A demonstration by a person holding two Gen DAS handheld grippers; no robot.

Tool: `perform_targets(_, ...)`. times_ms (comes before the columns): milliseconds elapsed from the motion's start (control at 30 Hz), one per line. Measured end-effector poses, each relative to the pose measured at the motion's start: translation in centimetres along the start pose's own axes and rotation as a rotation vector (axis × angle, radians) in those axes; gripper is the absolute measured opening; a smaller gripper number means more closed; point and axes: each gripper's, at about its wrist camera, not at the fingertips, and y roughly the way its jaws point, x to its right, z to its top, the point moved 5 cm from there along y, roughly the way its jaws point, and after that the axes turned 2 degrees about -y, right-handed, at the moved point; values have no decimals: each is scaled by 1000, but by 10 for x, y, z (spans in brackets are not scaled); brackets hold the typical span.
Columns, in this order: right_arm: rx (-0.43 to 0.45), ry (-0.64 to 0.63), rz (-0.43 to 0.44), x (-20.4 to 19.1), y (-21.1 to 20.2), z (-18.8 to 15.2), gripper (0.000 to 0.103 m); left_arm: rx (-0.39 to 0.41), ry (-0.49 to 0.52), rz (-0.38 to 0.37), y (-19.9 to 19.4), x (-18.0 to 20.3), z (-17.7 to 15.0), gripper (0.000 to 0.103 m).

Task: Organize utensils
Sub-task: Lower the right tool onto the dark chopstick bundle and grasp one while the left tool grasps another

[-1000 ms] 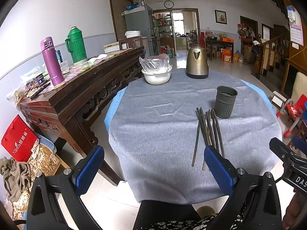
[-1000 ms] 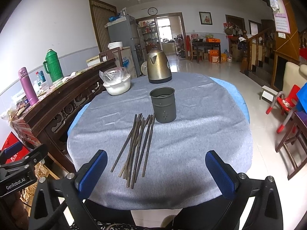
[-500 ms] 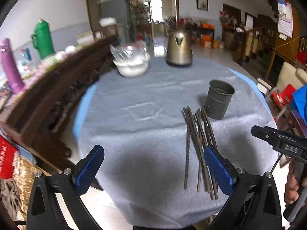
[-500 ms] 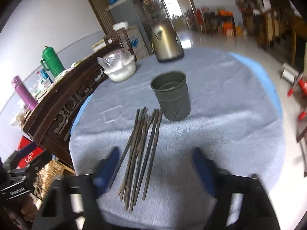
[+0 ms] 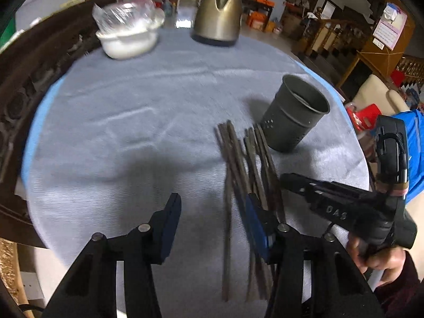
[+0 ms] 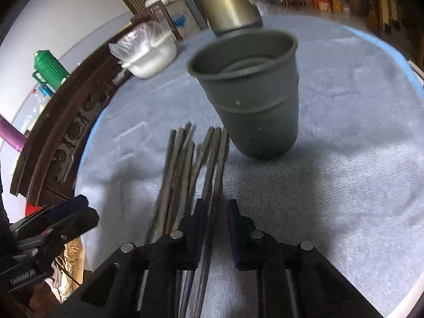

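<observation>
Several dark chopsticks [image 5: 246, 175] lie in a loose bundle on the grey tablecloth [image 5: 132, 132], just in front of an upright dark grey utensil cup [image 5: 294, 116]. My left gripper [image 5: 212, 209] is open, low over the cloth, its right finger over the bundle's near end. My right gripper [image 6: 216, 212] has its jaws narrowed around a couple of chopsticks [image 6: 212, 164] on the right side of the bundle, but a gap still shows. The cup [image 6: 251, 98] stands close ahead of it.
A brass-coloured kettle [image 5: 217, 13] and a white bowl covered in plastic [image 5: 127, 34] stand at the far side of the round table. A dark wooden sideboard [image 6: 61, 127] with a green flask [image 6: 47, 69] runs along the left.
Both grippers have moved forward and down over the table to the chopsticks. Both jaws have narrowed, the right one far more, now around chopsticks.
</observation>
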Motion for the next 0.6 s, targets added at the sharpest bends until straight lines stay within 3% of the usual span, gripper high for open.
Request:
perform_targets(233, -53, 16, 47, 3, 15, 3, 13, -73, -5, -38, 33, 10, 16, 49)
perform_targets(300, -59, 16, 49, 5, 15, 0, 9, -89, -8, -50, 43, 11, 22, 36)
perform_targets(533, -68, 12, 4, 20, 1, -8, 8, -124, -11, -78, 65, 17, 32, 25)
perform_targets(600, -78, 14, 4, 21, -3, -10, 9, -134, -8, -75, 69, 16, 32, 18)
